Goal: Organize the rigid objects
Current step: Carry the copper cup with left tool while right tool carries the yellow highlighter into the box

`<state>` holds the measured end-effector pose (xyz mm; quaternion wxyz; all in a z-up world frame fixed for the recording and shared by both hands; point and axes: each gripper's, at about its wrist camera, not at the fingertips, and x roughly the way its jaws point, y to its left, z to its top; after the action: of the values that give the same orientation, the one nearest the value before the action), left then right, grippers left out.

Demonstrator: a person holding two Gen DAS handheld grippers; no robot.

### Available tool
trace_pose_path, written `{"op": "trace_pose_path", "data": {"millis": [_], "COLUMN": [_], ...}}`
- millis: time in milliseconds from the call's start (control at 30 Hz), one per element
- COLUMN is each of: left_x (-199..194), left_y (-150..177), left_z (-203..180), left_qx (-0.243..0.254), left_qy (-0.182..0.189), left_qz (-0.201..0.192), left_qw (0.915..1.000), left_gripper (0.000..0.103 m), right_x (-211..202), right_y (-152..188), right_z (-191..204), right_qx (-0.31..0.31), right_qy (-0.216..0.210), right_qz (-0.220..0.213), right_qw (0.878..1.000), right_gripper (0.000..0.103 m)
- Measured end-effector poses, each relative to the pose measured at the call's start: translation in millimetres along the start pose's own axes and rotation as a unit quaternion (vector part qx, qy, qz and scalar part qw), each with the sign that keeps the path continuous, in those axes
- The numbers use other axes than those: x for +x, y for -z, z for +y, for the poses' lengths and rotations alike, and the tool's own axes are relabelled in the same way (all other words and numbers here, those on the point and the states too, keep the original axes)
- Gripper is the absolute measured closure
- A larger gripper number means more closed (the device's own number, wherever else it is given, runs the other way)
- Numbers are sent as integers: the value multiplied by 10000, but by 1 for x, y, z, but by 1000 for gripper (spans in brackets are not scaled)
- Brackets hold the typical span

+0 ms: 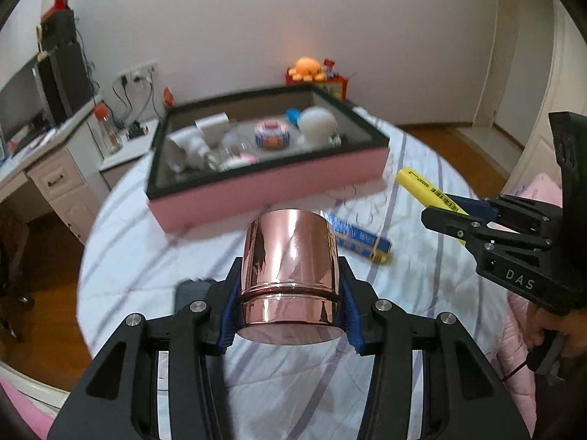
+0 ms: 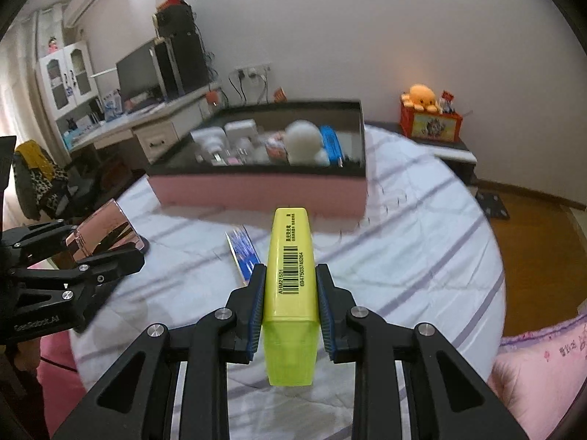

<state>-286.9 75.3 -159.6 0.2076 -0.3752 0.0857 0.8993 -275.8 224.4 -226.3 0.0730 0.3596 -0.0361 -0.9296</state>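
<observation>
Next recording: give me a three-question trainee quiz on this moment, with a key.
1. True or false: the left tongs grip a shiny rose-gold metal cylinder.
2. What do the right tongs hold? A) blue flat packet B) yellow highlighter pen C) white ball
3. Fill in: the blue flat packet lies on the striped bedsheet, in front of the ____ box.

Key: 1 true; 2 B, the yellow highlighter pen; 3 pink, the pink open box.

Left gripper (image 1: 290, 315): black linkage arms, silver screws, blue ribbed pads; right gripper (image 2: 290, 315) alike, "DAS" lettering.
</observation>
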Motion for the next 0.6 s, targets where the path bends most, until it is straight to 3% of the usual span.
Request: {"op": "trace_pose_path", "data": {"millis": [133, 600], "left_x": [-21, -56], "left_y": [-15, -83], "left_z": [5, 26], "left_qx": [-28, 216], "left_qy": [166, -283], "left_qz": [-275, -929], "left_qw": [9995, 9950], "left_gripper": [56, 56], "right_x": [-20, -42], "right_y": [-16, -77], "right_z": [7, 12], "right_qx": [-118, -479], "right_qy": [-79, -41], "right_qz": [-234, -708], "right_qw": [9996, 9963], "right_gripper": [76, 76]}}
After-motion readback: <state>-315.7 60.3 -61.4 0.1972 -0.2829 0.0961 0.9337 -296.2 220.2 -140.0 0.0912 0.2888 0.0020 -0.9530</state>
